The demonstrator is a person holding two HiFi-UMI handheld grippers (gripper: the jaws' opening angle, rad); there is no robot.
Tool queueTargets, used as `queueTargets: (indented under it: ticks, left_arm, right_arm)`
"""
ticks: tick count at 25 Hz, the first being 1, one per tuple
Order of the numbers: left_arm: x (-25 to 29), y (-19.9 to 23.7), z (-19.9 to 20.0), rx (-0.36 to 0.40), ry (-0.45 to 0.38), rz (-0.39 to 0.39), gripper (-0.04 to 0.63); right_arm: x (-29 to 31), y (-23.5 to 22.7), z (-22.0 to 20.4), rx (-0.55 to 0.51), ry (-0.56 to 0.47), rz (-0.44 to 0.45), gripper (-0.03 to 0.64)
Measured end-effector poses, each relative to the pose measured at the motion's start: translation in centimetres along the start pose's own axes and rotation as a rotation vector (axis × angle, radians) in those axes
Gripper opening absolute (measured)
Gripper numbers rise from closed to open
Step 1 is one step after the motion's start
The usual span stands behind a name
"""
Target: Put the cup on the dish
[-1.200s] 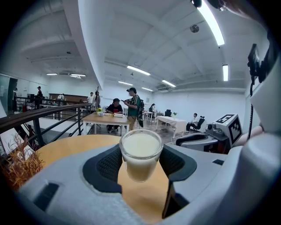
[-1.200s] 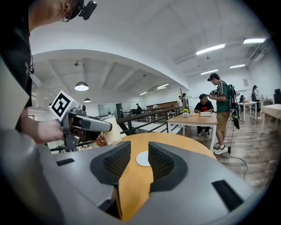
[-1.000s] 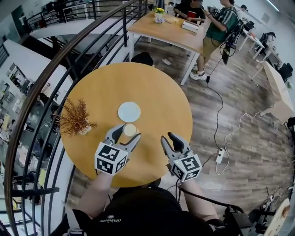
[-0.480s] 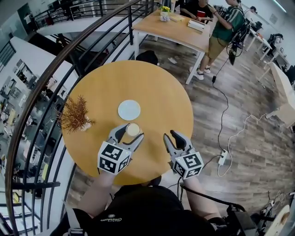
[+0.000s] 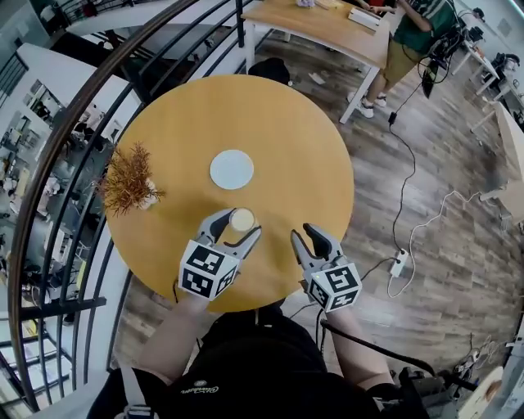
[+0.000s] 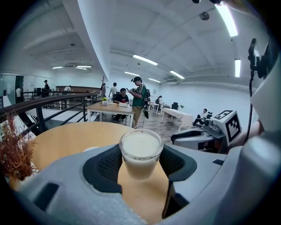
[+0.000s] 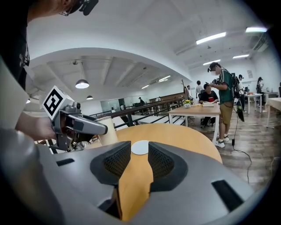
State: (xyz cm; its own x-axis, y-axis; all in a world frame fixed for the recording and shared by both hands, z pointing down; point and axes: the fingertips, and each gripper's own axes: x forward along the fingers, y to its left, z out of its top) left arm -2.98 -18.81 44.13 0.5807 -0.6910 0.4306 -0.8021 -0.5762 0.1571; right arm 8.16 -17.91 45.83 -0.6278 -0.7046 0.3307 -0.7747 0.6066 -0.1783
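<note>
Pads [image 6: 109, 165] of left gripper [image 5: 240, 223]: set wide and pressed on both sides of the cup [image 6: 141, 151], just under its rim. Cup upright, pale and cream-coloured, milky-looking up to the brim. Cannot tell whether its base is on the wood or just off it (bare wood below the underside in the left gripper view).

Right gripper [image 5: 309, 239]: jaws apart with a moderate gap. Nothing between the pads, only bare tabletop, with the dish showing beyond the gap in the right gripper view.

Head view, outward from the grip:
- Cup and left gripper near the 6 o'clock edge of the round wooden table [image 5: 303, 147].
- Right gripper at 3 o'clock of the left one, near it but not touching, over the same edge.
- Dish [image 5: 232, 169]: white, flat, at 12 o'clock of the cup, apart from it with bare wood between, roughly mid-table.
- Dried russet plant [image 5: 129, 182] at 9 o'clock of the dish, close to the table's rim.
- Wooden floor on the 3 o'clock side, with a white power strip [image 5: 399, 263] and a cable across the boards.
- Long table [image 5: 327, 24] far off at 1 o'clock, with a person in a green striped top [image 5: 413, 33] standing beside it.
</note>
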Motion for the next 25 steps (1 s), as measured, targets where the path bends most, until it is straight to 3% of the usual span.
queueTargets:
  ticks: [6,12,20,25]
  left_arm:
    - [2.3,1.6,-6.1,-0.058,0.080,0.001,0.264]
    - [4.9,2.4,-9.5,-0.095,0.132,-0.007,0.264]
    - [6.7,4.4,-11.1,-0.118,0.160,0.008,0.264]
    - [8.1,7.9,-10.7,-0.121,0.151,0.057,0.264]
  right_arm:
    - [3.0,0.7,-5.3,0.026,0.094,0.029,0.107]
    - [4.9,0.5,-8.1,0.023,0.147,0.060,0.107]
    - [6.8,0.9,-8.9,0.020,0.177,0.084,0.107]
    - [7.7,0.9,-9.0,0.022,0.183,0.088,0.107]
